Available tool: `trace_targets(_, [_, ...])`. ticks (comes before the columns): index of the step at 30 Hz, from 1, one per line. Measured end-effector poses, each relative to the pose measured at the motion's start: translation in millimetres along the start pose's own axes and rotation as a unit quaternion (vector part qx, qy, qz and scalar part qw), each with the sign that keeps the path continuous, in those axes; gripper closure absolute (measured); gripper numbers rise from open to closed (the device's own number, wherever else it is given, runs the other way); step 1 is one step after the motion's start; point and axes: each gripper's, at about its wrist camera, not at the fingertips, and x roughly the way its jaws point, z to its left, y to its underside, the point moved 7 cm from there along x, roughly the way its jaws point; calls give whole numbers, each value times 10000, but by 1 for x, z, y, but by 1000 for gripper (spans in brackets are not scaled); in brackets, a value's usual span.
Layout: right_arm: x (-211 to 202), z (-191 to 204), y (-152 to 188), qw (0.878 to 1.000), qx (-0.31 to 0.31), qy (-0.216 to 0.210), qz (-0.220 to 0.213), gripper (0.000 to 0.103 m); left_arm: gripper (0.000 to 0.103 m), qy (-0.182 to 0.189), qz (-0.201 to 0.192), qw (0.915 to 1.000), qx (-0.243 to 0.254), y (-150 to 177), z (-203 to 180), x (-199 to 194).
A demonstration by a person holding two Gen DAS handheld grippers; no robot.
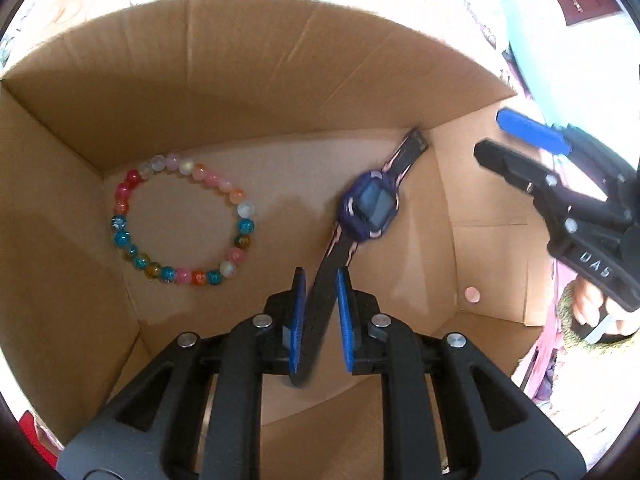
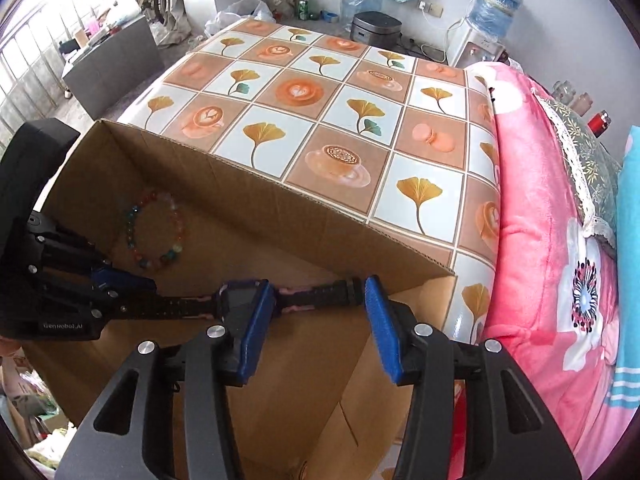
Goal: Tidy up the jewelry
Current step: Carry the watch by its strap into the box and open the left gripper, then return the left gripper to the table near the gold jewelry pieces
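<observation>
A purple watch [image 1: 370,208] with a black strap lies across the floor of a cardboard box [image 1: 240,80], its far strap end at the back wall. My left gripper [image 1: 322,280] is inside the box with the near strap between its blue pads; the pads stand slightly apart from the strap. A multicoloured bead bracelet [image 1: 182,220] lies flat on the box floor at the left. In the right wrist view the watch [image 2: 240,300] stretches between the left gripper [image 2: 132,284] and the box's right corner. My right gripper [image 2: 320,292] is open and empty above the box's right side.
The box [image 2: 320,224] sits on a table with a tiled leaf-and-coffee-cup cloth [image 2: 320,92]. A pink flowered blanket [image 2: 540,220] lies right of the table. A small pink round dot [image 1: 472,294] is on the box's right flap.
</observation>
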Motion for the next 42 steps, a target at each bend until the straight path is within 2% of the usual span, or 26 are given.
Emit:
trace_targets(4, [-22, 2, 6, 9992, 138, -220, -308, 55, 65, -35, -613, 9981, 110, -9, -8, -31])
trace_targets(8, [-75, 4, 23, 9911, 485, -621, -1075, 50, 56, 90, -1451, 9890, 287, 12, -19, -86])
trace_targets(9, [-90, 5, 31, 9875, 568, -711, -1288, 50, 50, 85, -1626, 9860, 348, 19, -21, -98])
trace_targets(12, [-133, 15, 68, 9749, 751, -992, -1845, 46, 32, -51, -2379, 9692, 632, 60, -28, -143])
trace_targets(13, [-141, 19, 79, 9714, 780, -1086, -1961, 43, 26, -81, -2522, 9655, 650, 72, -28, -150])
trace_targets(15, [-152, 31, 112, 9607, 935, -1385, -2218, 40, 19, -56, -2873, 9556, 650, 109, -28, -163])
trace_targets(17, [-144, 46, 147, 9551, 1147, -1652, -2176, 38, 18, -78, -3046, 9512, 491, 140, -22, -159])
trace_targets(21, [-102, 75, 210, 9579, 1574, -1599, -1791, 38, 17, -310, -3142, 9488, -21, 187, -1, -131])
trace_targets(22, [-93, 80, 218, 9601, 1612, -1552, -1679, 38, 17, -432, -3044, 9515, -145, 199, 4, -113])
trace_targets(24, [-69, 96, 239, 9715, 1501, -1138, -1439, 38, 17, -784, -2660, 9607, -105, 215, 13, -81])
trace_targets(26, [-53, 104, 251, 9794, 1384, -688, -1303, 38, 17, -1311, -2307, 9642, -3, 225, 16, -44])
trace_targets(27, [-47, 106, 255, 9812, 1371, -532, -1247, 38, 17, -1597, -2171, 9630, 47, 227, 19, -31])
trace_targets(29, [-37, 103, 261, 9827, 1431, -139, -1165, 38, 17, -1915, -2030, 9602, 103, 230, 23, -16])
trace_targets(30, [-33, 99, 263, 9824, 1480, 19, -1135, 38, 17, -2180, -2108, 9526, 240, 229, 22, -14])
trace_targets(32, [-28, 95, 267, 9814, 1572, 151, -1088, 33, 16, -2411, -2112, 9463, 425, 229, 21, -11])
trace_targets(34, [-22, 93, 271, 9808, 1602, 244, -1082, 30, 10, -2402, -2230, 9433, 521, 227, 21, -12])
trace_targets(37, [-11, 90, 274, 9818, 1558, 382, -1020, 27, 8, -2301, -2371, 9422, 561, 226, 24, -14])
trace_targets(42, [-4, 92, 273, 9821, 1488, 448, -1062, 13, 8, -2311, -2426, 9401, 626, 226, 23, -11])
